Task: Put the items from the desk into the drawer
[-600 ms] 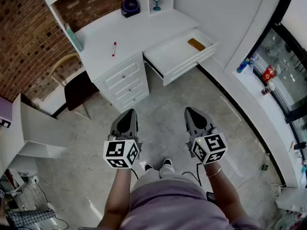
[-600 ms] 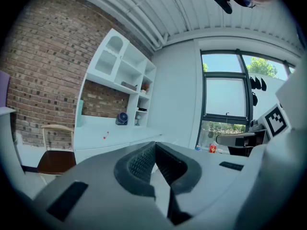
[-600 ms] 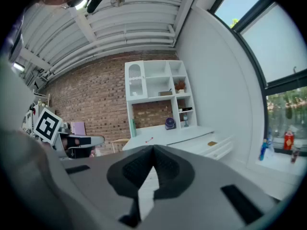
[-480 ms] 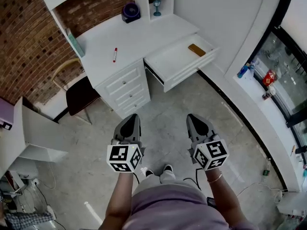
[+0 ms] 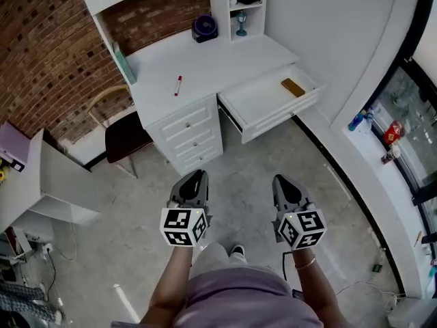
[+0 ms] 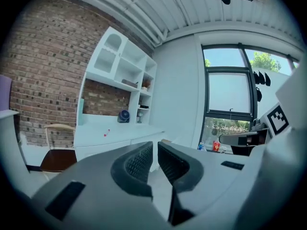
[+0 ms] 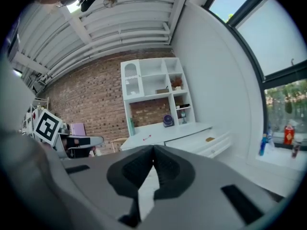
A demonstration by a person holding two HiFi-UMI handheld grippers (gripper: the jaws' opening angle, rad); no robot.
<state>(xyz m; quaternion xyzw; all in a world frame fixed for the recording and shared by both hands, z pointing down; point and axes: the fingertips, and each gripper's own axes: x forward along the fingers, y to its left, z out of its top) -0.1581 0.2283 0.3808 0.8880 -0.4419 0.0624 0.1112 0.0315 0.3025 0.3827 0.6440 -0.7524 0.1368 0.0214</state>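
Here both tools hang side by side above the grey floor [image 5: 259, 156], well short of the white bench [image 5: 225, 57], and neither one carries anything. The left tool [image 5: 196, 178] has its jaws drawn almost together, with only a thin slit of light between the ribbed pads and nothing in that slit. The right tool [image 5: 280, 181] has its jaw tips meeting, closed on nothing.

Far ahead of the left tool, a red pen [image 5: 178, 85] lies on the bench top, well apart from it. Ahead of the right tool, the drawer [image 5: 256, 108] stands pulled out from the bench's front, and a flat brown item [image 5: 293, 86] rests inside it toward its far right end.

Beyond the pen, at the back of the bench, sits a round purple object [image 5: 204, 27], and a teal thing [image 5: 124, 63] leans at the bench's left edge. A dark-seated chair [image 5: 126, 134] stands ahead and to the left of the left tool.
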